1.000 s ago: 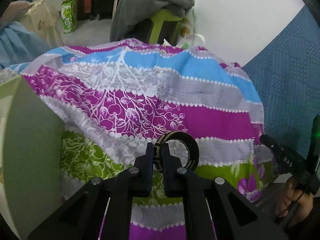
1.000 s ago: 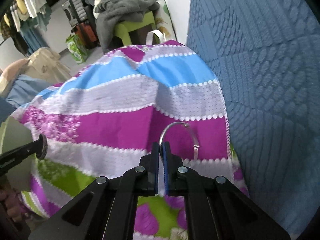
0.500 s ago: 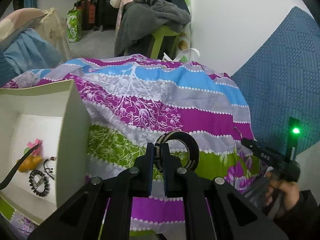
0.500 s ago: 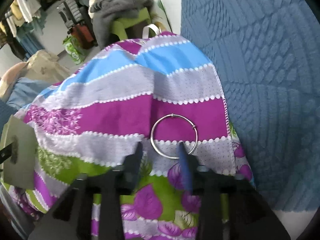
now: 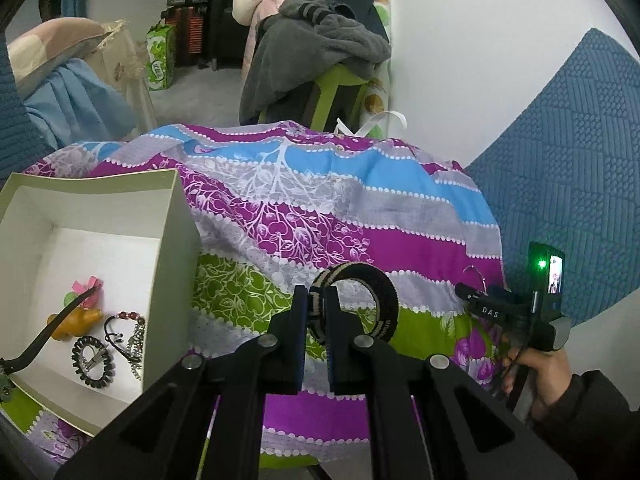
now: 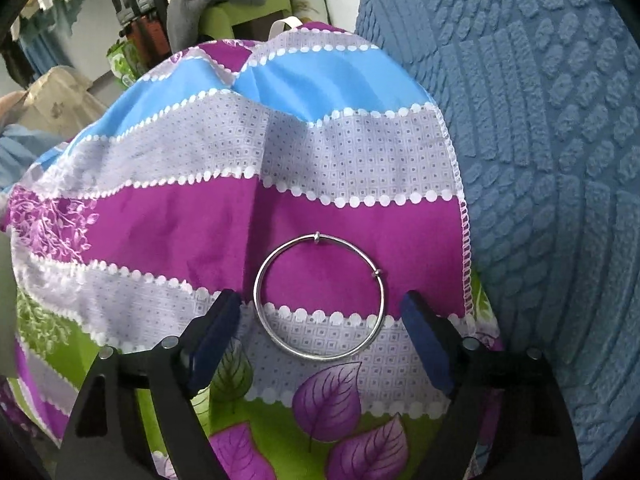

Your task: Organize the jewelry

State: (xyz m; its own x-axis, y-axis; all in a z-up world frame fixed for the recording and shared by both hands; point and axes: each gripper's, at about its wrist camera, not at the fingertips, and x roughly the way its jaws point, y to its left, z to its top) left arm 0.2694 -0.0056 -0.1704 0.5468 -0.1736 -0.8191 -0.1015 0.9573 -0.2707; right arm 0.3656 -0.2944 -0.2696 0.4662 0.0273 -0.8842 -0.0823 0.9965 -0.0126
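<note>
My left gripper [image 5: 316, 312] is shut on a black and tan woven bangle [image 5: 386, 304] and holds it above the striped cloth [image 5: 400, 240]. A white open box [image 5: 172, 248] stands at the left with several jewelry pieces inside, among them a black beaded bracelet [image 5: 92, 362] and a dark cord bracelet [image 5: 128, 332]. My right gripper [image 6: 320, 334] is open, its fingers on either side of a thin silver bangle [image 6: 320, 294] that lies flat on the cloth [image 6: 160, 220]. The right gripper also shows in the left wrist view [image 5: 476, 304].
A blue quilted surface [image 6: 540, 160] runs along the cloth's right side. Beyond the cloth stand a green chair piled with grey clothes [image 5: 320, 52], a green bag [image 5: 160, 56] and bedding [image 5: 72, 92]. A thin dark object [image 5: 48, 336] reaches into the box from the left.
My right gripper has opened and let go of the silver bangle, which now lies flat on the cloth. My left gripper has drawn back with the woven bangle, bringing the box into view.
</note>
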